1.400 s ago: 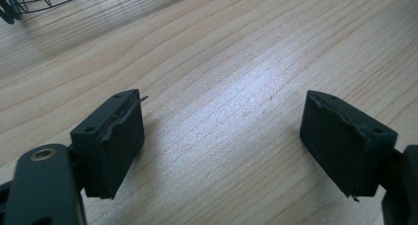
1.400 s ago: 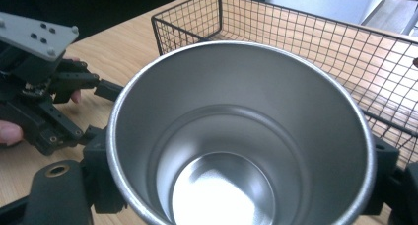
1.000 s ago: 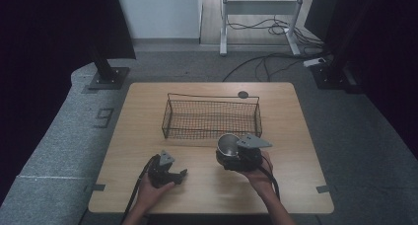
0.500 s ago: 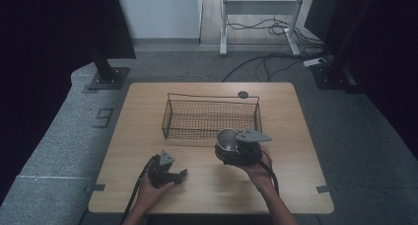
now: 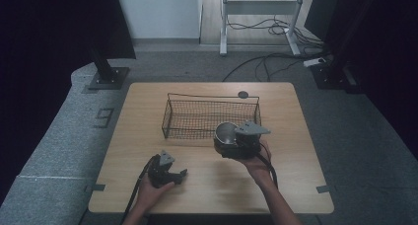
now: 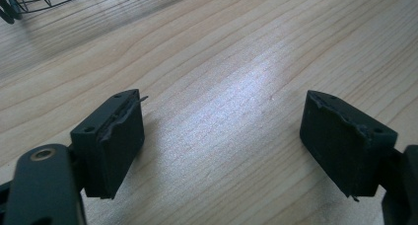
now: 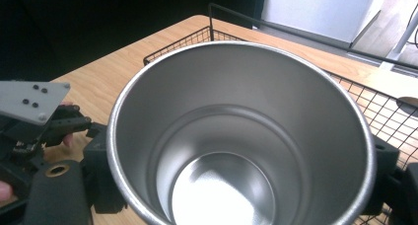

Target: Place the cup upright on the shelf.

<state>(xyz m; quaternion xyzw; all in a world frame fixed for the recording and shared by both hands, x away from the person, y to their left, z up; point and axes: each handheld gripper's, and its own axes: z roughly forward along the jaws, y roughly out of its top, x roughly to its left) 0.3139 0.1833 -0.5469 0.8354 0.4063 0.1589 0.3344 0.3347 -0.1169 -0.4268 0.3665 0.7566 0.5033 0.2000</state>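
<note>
Looking down from the high view, we see the right tongs (image 5: pixel 231 145) closed on a steel cup (image 5: pixel 226 131), held upright just in front of the near wall of the wire basket (image 5: pixel 207 117), toward its right end. In the right gripper view the cup (image 7: pixel 236 136) is mouth up and empty, its sides pinched between the two black jaws, with the basket (image 7: pixel 374 106) right behind it. The left tongs (image 5: pixel 173 174) rest low over the wooden counter (image 5: pixel 291 111), near the front edge and well apart from the cup. In the left gripper view we find the left tongs (image 6: pixel 222 146) spread wide, bare counter (image 6: pixel 222 62) between the jaws, holding nothing.
</note>
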